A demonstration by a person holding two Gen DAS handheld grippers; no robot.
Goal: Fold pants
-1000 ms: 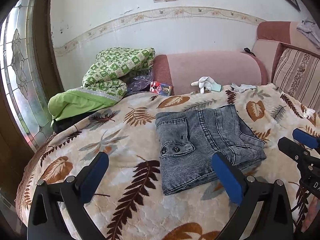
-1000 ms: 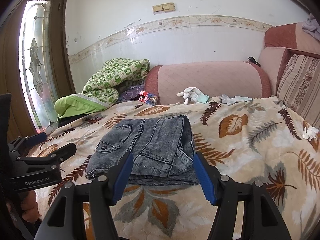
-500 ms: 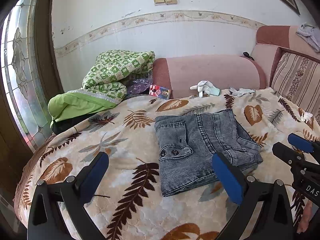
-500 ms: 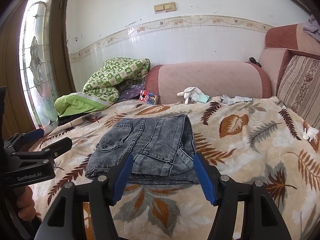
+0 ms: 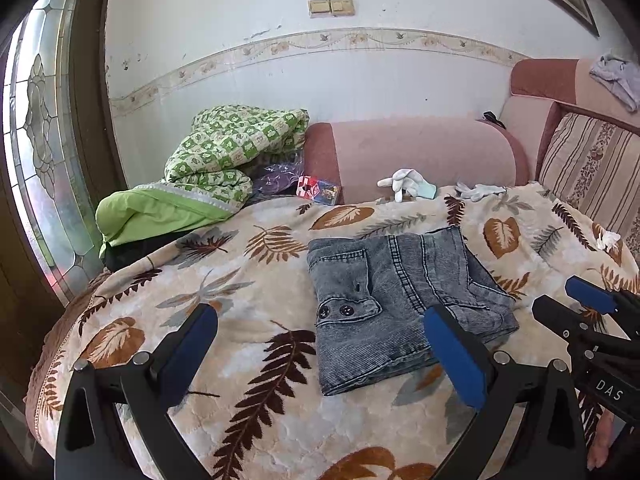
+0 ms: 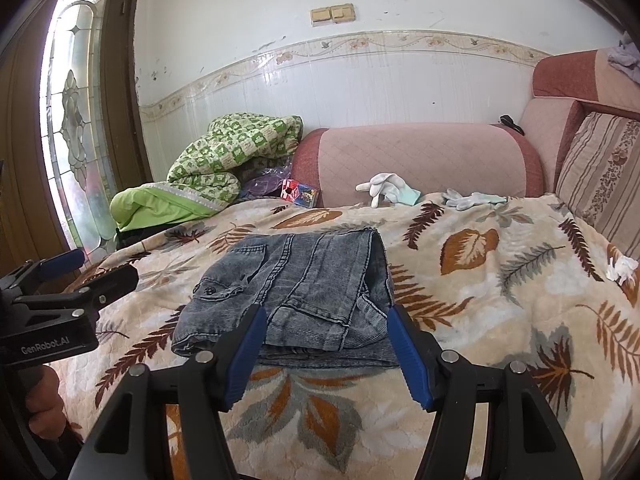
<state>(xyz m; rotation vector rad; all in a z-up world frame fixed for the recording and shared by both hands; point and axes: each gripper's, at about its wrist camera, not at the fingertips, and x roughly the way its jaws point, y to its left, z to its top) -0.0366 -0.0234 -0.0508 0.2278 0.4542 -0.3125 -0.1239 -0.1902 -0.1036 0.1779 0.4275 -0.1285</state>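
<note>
Grey denim pants [image 5: 400,300] lie folded into a compact stack on the leaf-patterned blanket [image 5: 240,264], pocket buttons facing up. In the left wrist view my left gripper [image 5: 320,344] hovers open just in front of the stack, nothing between its blue pads. My right gripper [image 6: 326,344] stands open at the near edge of the pants [image 6: 296,292], holding nothing. Each gripper shows in the other's view: the right gripper [image 5: 576,304] at the right edge, the left gripper [image 6: 92,268] at the left edge.
A green checked quilt [image 5: 224,152] and lime pillow [image 5: 156,212] pile at the back left by the glass door. White gloves [image 5: 408,182] and a small colourful box [image 5: 318,190] lie against the pink sofa arm [image 5: 420,152]. A striped cushion [image 5: 592,168] stands at the right.
The left wrist view has drawn back and lifted slightly, so the pants sit a little farther off. The right gripper and the pants have not moved.
</note>
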